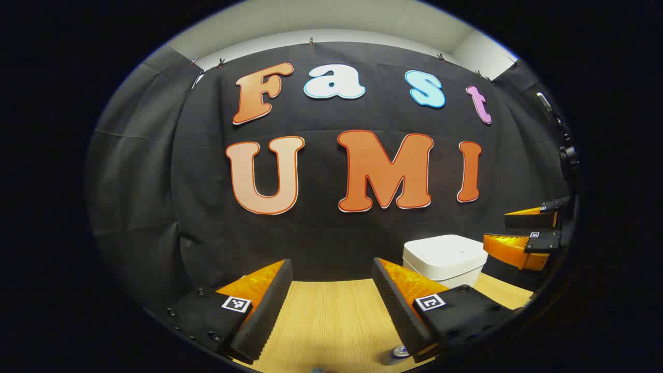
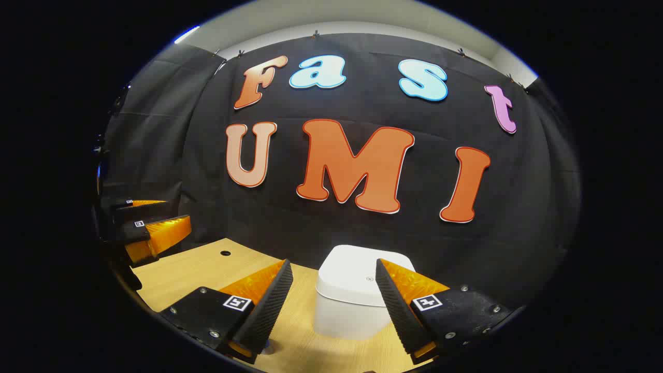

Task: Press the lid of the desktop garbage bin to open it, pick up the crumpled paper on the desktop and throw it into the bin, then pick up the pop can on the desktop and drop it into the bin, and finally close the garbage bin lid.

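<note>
Even overhead light, sharp focus, strong fisheye bending at the edges.

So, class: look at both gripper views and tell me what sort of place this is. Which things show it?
Probably a recording booth set up as a desk, not a real home: a black cloth wall hangs behind a light wooden desktop, on which stands a small white square bin, lid closed, with both open grippers hovering.

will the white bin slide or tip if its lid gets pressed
The bin looks squat and wide, so tipping seems unlikely. Its smooth plastic on the smooth table may let it slide under an off-centre push. Probably light.
</note>
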Motion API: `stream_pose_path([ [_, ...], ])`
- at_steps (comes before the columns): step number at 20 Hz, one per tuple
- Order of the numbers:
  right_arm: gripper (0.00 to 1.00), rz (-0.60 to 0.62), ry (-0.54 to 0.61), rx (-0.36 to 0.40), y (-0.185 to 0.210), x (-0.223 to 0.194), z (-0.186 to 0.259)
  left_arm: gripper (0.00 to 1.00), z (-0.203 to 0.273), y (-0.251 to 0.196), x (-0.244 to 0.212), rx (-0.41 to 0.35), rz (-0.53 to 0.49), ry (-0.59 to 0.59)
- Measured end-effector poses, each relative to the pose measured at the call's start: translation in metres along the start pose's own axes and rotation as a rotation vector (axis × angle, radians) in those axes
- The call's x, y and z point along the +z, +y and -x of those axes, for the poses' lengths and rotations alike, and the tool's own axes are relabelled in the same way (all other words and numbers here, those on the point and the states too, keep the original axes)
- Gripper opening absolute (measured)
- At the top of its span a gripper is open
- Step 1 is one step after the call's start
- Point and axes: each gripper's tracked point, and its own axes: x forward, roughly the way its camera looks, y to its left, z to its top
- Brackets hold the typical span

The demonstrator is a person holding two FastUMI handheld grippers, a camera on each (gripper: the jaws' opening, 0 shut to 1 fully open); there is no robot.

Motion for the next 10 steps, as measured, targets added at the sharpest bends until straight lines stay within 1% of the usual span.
stream_pose_path([
  [2, 0.97, -0.007, 0.002, 0.001, 0.002, 0.000, 0.000, 0.99, 0.000, 0.000, 0.000, 0.000, -0.005, 0.001],
  [3, 0.96, -0.009, 0.003, 0.002, 0.003, 0.000, 0.000, 0.97, 0.001, 0.000, 0.001, 0.000, -0.009, 0.003],
  [4, 0.97, -0.011, 0.004, 0.000, 0.004, 0.000, 0.001, 0.99, 0.002, 0.000, 0.000, -0.001, -0.015, 0.004],
  [10, 0.94, -0.020, 0.000, -0.009, 0.002, 0.004, 0.005, 0.99, 0.014, -0.001, -0.001, -0.008, -0.027, 0.004],
])
